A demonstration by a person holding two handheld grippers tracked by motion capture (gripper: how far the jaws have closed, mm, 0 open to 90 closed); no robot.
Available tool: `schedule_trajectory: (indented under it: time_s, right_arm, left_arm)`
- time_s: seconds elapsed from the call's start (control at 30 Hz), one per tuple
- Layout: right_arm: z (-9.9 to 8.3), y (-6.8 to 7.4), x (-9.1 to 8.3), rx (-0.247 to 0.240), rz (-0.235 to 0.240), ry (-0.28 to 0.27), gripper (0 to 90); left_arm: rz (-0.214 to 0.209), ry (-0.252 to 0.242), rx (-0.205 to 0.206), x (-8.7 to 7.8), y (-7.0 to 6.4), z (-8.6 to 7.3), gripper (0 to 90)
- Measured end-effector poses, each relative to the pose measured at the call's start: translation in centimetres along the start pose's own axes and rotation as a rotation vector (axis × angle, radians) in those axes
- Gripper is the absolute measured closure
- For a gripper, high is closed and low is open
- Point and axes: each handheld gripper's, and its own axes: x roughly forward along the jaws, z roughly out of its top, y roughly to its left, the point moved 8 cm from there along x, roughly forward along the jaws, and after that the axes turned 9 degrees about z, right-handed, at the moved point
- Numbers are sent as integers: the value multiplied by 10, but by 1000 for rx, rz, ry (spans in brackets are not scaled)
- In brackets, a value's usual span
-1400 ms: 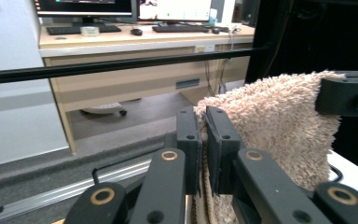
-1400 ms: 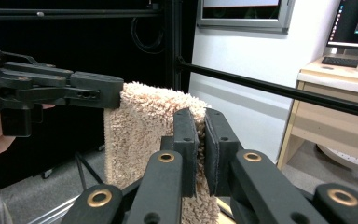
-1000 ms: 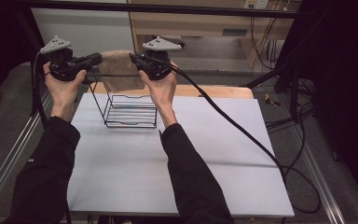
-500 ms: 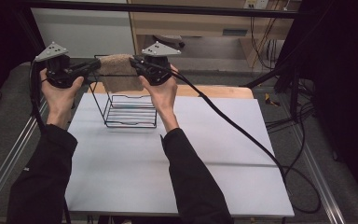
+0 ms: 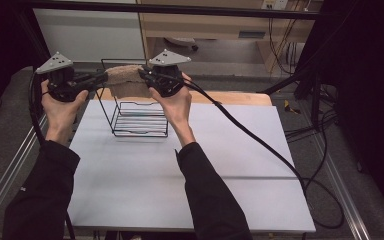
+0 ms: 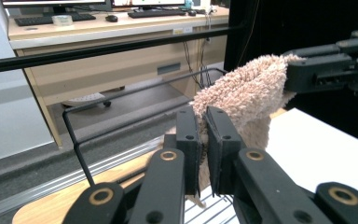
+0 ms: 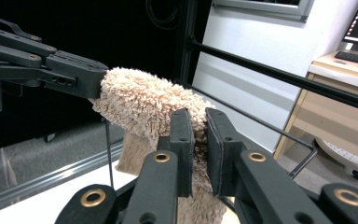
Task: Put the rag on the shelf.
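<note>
Towel (image 5: 126, 82), beige terry, held up in the air over the black wire rack (image 5: 139, 118), stretched between both claws. Left claw (image 5: 99, 79) clamped on the towel's left end; in the left gripper view its jaws are nearly together with the fabric edge pinched between them (image 6: 201, 135). Right claw (image 5: 145, 76) clamped on the towel's right end; right gripper view shows jaws closed on the fluffy cloth (image 7: 198, 140), the rest of the towel (image 7: 144, 105) running across to the other claw at upper left. Towel top edge roughly level, lower part hanging down and draped toward the rack's top wire. Rack stands upright on the white bench (image 5: 230, 165), at its far left part, just below the towel. Person's hands grip both tools, forearms in dark sleeves (image 5: 205, 195) coming from the bottom. Black cable (image 5: 260, 145) trails from the right tool across the bench to its right edge.
</note>
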Motion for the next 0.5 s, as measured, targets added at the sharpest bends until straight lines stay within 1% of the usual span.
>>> schedule_trajectory:
  time_s: [0.1,0.3,0.37,0.5]
  right_arm:
    - [-2,3,0,-3,3,18,813]
    - [-10,8,-1,-27,8,75,809]
    - [-12,9,-2,-30,11,83,805]
    - [-17,9,-2,-11,23,84,804]
  left_arm:
    - [7,20,20,0,-2,-5,836]
    - [19,47,42,3,-5,-12,834]
    - [20,54,38,4,-6,-15,833]
    - [26,61,41,6,-7,-17,829]
